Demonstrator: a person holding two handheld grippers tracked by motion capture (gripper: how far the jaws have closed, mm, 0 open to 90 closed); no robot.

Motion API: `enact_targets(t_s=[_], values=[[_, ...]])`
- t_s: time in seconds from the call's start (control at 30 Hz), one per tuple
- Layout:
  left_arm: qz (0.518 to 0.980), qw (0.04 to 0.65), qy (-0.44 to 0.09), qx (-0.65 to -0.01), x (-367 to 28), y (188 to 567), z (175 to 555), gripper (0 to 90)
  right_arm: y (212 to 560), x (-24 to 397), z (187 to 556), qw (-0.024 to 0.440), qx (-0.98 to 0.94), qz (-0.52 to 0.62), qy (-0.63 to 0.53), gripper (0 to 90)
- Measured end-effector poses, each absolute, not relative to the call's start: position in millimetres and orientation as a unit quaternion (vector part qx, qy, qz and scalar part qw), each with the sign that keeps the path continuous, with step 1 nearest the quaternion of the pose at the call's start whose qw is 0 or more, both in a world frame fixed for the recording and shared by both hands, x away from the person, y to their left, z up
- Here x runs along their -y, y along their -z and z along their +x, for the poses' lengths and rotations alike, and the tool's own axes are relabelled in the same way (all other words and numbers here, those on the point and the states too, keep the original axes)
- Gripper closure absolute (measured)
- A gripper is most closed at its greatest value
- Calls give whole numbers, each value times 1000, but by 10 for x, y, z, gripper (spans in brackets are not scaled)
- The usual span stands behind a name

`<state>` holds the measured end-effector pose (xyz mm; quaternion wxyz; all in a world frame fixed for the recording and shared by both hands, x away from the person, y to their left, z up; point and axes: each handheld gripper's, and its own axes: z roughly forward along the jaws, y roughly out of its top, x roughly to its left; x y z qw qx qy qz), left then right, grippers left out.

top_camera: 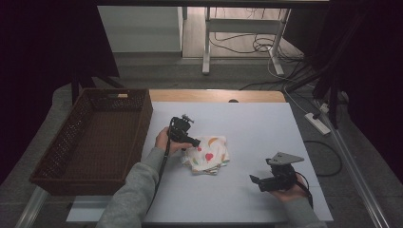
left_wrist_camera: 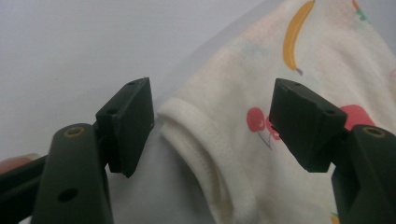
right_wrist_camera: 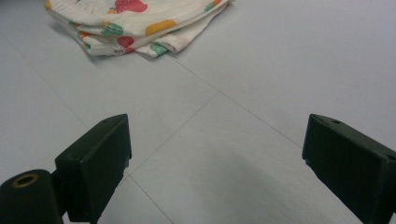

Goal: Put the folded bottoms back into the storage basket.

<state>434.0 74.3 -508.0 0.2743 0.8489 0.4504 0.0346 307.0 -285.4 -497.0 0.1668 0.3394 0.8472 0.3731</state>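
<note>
Trouble, if it comes, looks likeliest at the folded cream cotton garment with the printed fruit pattern [top_camera: 207,154], which lies near the middle of the pale grey table [top_camera: 256,123], just toward four o'clock of the left gripper [top_camera: 195,142]. That black two-jaw gripper has its jaws standing apart, straddling the garment's ribbed hem [left_wrist_camera: 205,154]; in the left gripper view one jaw sits over bare table beside the cloth and the other over a cherry print [left_wrist_camera: 256,119]. I judge that if the jaws close here they may catch just the top layer or the hem alone, so the folds would spill open on the lift. A shallow bite could also let the soft cloth slide out midway. The dark brown woven wicker basket [top_camera: 76,171] stands at nine o'clock of the garment, its near wall just beside the left hand [top_camera: 164,140]; a trailing corner might snag on that rim if the cloth is carried across low.

The right gripper [top_camera: 254,181] rests toward four o'clock of the garment, well apart from it, jaws wide and holding nothing, pointed back at the cloth [right_wrist_camera: 135,23]. It offers no support from there, so the left one works alone.

By my count: one garment, one basket, one table, two grippers, two hands in grey sleeves [top_camera: 138,185]. Inside, the basket appears to hold nothing, though its far corner carries a small pale patch I cannot make out.
</note>
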Motion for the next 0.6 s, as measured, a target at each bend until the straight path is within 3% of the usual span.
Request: enact_targets(t_s=[0.17,0.6], values=[[847,277,-18,-453,-736,5118,4356,263,4973,2851,3070,166,-847,339,-373,84],[856,255,-21,-449,-693,5163,4365,262,4974,2848,3068,166,-848,338,-373,84]])
